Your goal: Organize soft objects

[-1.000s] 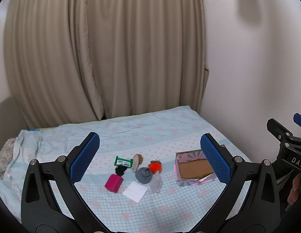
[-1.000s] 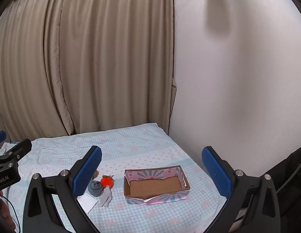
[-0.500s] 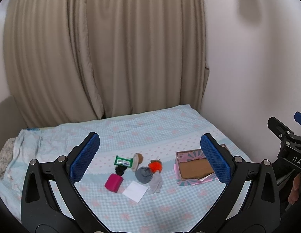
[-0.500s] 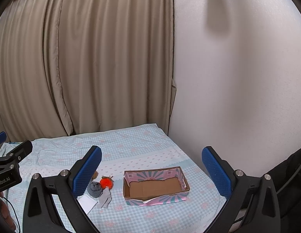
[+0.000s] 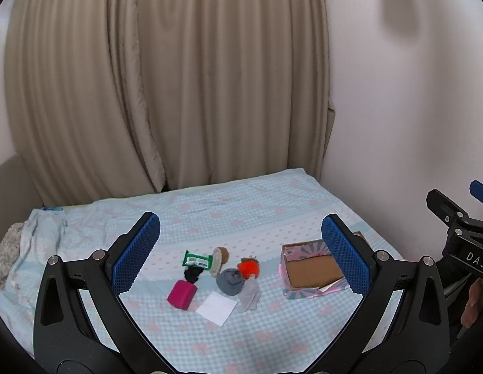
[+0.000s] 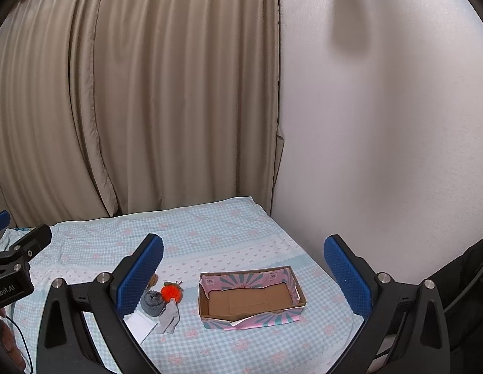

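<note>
A pile of small things lies on the bed: a grey rolled sock, an orange pompom, a magenta block, a white paper, a green packet, a black piece and a brown round thing. An open, empty cardboard box with pink-teal sides sits to their right. My left gripper is open, held well above the pile. My right gripper is open, above the box.
The bed has a light blue checked sheet. Beige curtains hang behind it and a white wall borders its right side. Bunched bedding lies at the far left.
Both views have shifted very slightly; the objects and the box sit almost where they were. Both grippers stay open.
</note>
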`<state>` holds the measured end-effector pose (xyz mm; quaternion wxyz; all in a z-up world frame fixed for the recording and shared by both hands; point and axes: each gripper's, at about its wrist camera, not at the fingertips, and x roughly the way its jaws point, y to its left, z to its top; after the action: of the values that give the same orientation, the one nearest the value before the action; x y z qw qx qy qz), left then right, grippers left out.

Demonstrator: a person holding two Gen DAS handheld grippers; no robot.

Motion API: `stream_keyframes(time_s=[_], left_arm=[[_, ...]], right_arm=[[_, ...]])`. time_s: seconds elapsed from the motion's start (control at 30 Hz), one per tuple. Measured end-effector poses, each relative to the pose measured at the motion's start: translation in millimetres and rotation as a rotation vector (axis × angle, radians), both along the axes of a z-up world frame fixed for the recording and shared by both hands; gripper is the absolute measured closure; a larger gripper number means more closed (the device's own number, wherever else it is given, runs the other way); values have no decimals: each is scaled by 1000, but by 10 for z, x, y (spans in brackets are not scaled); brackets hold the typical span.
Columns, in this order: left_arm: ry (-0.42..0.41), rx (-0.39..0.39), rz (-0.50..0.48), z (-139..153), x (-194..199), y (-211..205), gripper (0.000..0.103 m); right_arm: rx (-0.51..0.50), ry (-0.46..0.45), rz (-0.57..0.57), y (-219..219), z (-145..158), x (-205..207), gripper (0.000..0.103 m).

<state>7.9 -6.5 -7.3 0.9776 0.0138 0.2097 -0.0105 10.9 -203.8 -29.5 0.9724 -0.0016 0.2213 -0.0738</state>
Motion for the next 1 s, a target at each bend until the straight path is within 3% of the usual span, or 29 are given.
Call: stream_keyframes(time_s=[0.63, 0.77, 1.0], left_arm=[[-8, -1, 26, 40, 45, -43, 0], [3, 10, 59, -86, 58, 48, 0], [92, -13, 87, -580, 188, 542, 0]], right_arm=[[10, 29, 5, -82, 39, 27, 0], [1, 58, 53, -60, -38, 104, 0], [-34, 100, 94, 260, -374, 204, 0]])
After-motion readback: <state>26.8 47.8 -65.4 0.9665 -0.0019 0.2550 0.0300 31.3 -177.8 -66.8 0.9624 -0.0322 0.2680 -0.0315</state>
